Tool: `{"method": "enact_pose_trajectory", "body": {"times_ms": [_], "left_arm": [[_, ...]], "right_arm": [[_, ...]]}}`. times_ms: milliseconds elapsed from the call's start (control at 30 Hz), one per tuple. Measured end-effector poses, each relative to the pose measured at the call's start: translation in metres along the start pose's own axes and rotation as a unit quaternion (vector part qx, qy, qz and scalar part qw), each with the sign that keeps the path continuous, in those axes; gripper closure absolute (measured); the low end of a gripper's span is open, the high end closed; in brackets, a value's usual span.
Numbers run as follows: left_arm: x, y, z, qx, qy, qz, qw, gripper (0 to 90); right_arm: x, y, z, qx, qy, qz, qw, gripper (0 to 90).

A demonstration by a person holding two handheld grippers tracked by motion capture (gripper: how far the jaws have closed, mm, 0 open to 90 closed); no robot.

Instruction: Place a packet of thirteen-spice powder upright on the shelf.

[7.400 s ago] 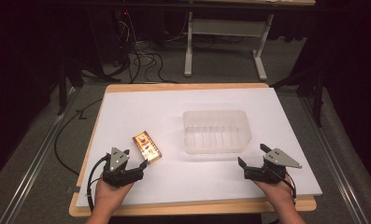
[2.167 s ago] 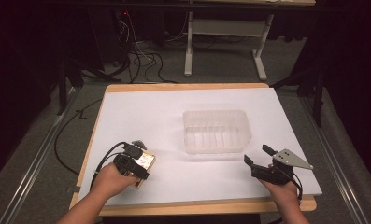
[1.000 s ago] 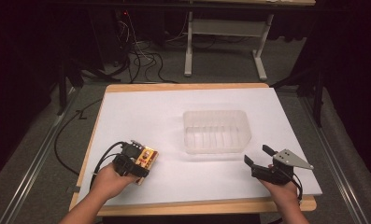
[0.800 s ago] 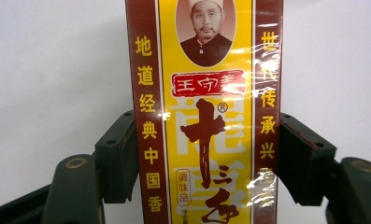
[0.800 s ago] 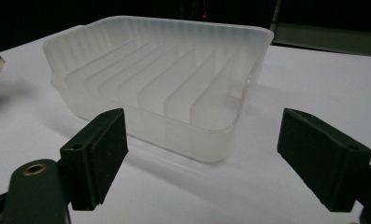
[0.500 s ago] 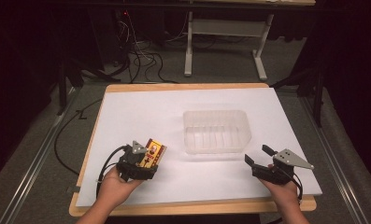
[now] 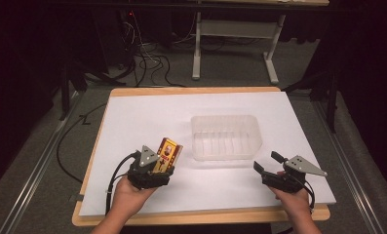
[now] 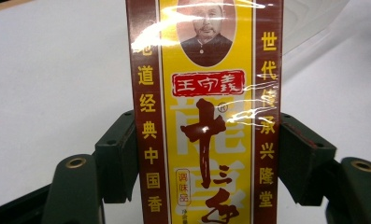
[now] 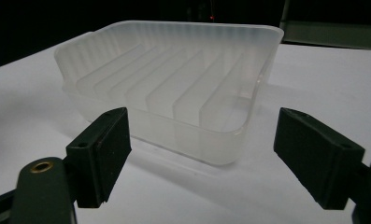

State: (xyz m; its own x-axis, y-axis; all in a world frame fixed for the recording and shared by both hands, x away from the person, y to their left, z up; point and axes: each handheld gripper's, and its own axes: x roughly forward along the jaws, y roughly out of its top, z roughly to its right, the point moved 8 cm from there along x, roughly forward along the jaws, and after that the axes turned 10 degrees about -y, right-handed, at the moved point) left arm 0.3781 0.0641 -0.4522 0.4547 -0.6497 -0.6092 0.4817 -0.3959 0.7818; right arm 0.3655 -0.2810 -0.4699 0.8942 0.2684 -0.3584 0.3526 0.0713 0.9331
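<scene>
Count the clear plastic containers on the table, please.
1. The clear container sits right of centre on the white sheet, ahead of the open right gripper.

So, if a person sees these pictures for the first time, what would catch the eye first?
Most striking is the yellow and dark red packet with Chinese characters, clamped between the jaws of the left gripper and raised off the near left of the white table. Next comes the empty translucent plastic container with ribbed dividers, at the table's middle right. The right gripper waits open just in front of it.
</scene>
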Motion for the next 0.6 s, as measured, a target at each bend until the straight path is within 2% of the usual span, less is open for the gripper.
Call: {"method": "enact_pose_trajectory", "body": {"times_ms": [33,133,333,400,467,600], "left_arm": [[0.000,0.000,0.000,0.000,0.000,0.000,1.0000,32.2],[0.002,0.001,0.008,-0.006,-0.012,0.030,0.9995,32.2],[0.005,-0.002,0.013,-0.006,-0.023,0.033,0.9992,32.2],[0.004,0.002,0.015,0.001,-0.027,0.042,0.9987,32.2],[0.005,0.006,0.017,-0.001,-0.031,0.049,0.9983,32.2],[0.008,0.021,0.023,0.017,-0.042,0.059,0.9972,32.2]], "right_arm": [[0.000,0.000,0.000,0.000,0.000,0.000,1.0000,19.5],[0.000,0.002,-0.005,-0.008,0.001,0.002,1.0000,20.3],[0.000,0.010,-0.011,-0.017,-0.002,0.012,0.9998,21.7],[-0.001,0.014,-0.016,-0.026,-0.002,0.013,0.9996,21.7],[-0.001,0.018,-0.020,-0.034,-0.002,0.015,0.9993,21.7],[-0.001,0.027,-0.028,-0.029,0.002,0.024,0.9993,21.7]]}}
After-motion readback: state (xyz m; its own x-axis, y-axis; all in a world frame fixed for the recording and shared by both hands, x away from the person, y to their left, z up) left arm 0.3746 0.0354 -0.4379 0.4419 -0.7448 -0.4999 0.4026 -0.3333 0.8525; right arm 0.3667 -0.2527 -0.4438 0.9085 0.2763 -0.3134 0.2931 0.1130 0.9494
